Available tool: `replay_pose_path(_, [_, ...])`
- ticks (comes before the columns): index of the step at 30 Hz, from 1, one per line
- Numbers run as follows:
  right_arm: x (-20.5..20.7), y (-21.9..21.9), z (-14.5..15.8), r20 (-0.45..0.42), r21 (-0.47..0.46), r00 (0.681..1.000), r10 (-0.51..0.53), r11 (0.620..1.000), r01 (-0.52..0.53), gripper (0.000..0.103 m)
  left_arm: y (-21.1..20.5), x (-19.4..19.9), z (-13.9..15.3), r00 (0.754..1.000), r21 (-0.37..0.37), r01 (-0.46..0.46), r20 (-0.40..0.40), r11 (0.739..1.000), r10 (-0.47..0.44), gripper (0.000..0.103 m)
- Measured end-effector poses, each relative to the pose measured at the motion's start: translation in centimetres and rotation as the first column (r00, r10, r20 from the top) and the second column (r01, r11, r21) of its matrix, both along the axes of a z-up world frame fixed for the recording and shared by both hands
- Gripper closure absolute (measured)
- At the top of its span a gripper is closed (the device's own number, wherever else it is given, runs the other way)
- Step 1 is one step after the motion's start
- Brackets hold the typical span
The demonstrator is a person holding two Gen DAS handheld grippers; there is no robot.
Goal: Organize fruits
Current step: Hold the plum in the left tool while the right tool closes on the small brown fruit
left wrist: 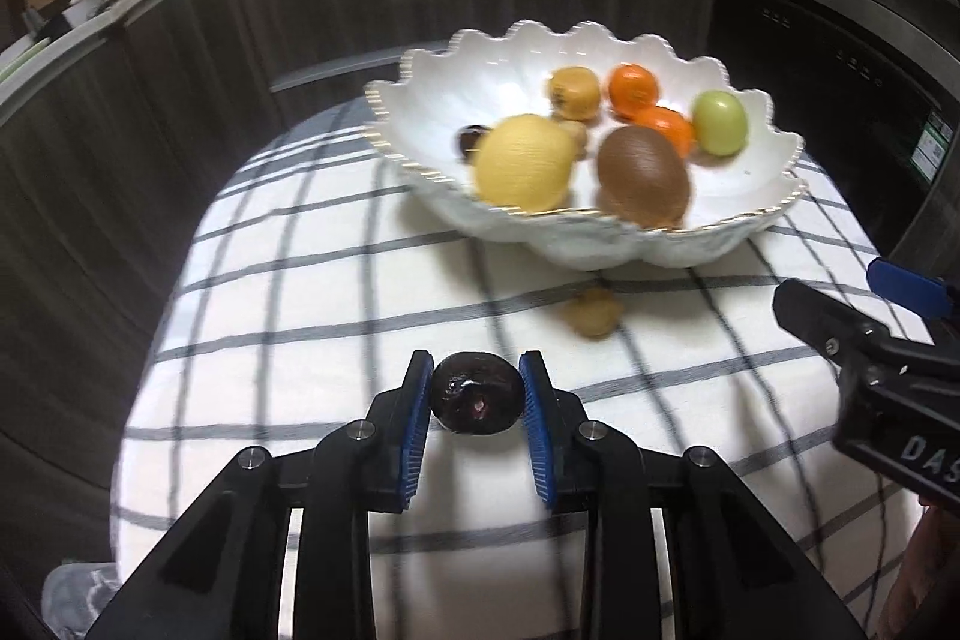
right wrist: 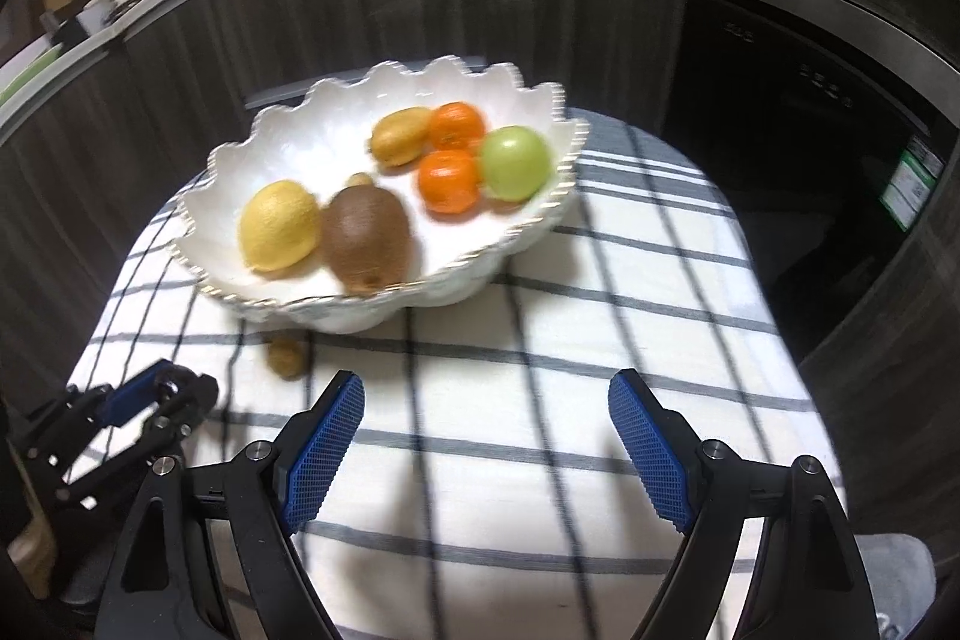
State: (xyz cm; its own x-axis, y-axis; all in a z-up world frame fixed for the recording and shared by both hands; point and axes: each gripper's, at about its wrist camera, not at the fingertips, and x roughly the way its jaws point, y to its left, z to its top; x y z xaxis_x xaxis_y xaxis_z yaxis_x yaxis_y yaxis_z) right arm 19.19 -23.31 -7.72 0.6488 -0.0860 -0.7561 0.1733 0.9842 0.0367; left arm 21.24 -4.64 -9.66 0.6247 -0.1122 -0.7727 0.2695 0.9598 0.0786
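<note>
The left gripper (left wrist: 477, 391) has its fingers (left wrist: 420, 418) closed on a dark fruit (left wrist: 475, 400), which sits right between the blue pads. It looks like a plum, but the picture is too blurry to be sure. The right gripper (right wrist: 486, 445) has its fingers (right wrist: 327, 451) wide open with nothing between them. A checked cloth (right wrist: 510, 370) covers the counter. On it stands a white bowl (left wrist: 420, 88) with a wavy gold edge. In the bowl are a lemon (left wrist: 522, 163), a kiwi (left wrist: 643, 175), 2 oranges (left wrist: 633, 91), a green fruit (left wrist: 719, 123) and a yellow-brown fruit (left wrist: 575, 89). There is also a small dark fruit (left wrist: 467, 141) behind the lemon. One small tan fruit (left wrist: 593, 313) lies on the cloth just in front of the bowl.
</note>
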Motion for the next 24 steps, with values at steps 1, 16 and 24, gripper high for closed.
replay_pose_path(1, [0.1, 0.6, -0.2, -0.001, -0.002, 1.000, 0.015, 1.000, -0.015, 0.018, 0.8, -0.1, 0.1, 1.000, 0.009, -0.010, 0.007, 1.000, 0.010, 0.074])
replay_pose_path(16, [3.9, 8.8, -1.9, -0.027, -0.017, 0.985, 0.170, 0.985, -0.170, 0.027, 8.3, 0.1, -0.5, 0.987, -0.012, -0.160, 0.016, 0.987, 0.160, 0.074])
replay_pose_path(24, [5.8, 9.6, -3.7, -0.088, 0.023, 0.982, 0.166, 0.986, -0.164, 0.047, 9.3, 0.6, -1.0, 0.982, -0.038, -0.189, 0.004, 0.981, 0.189, 0.074])
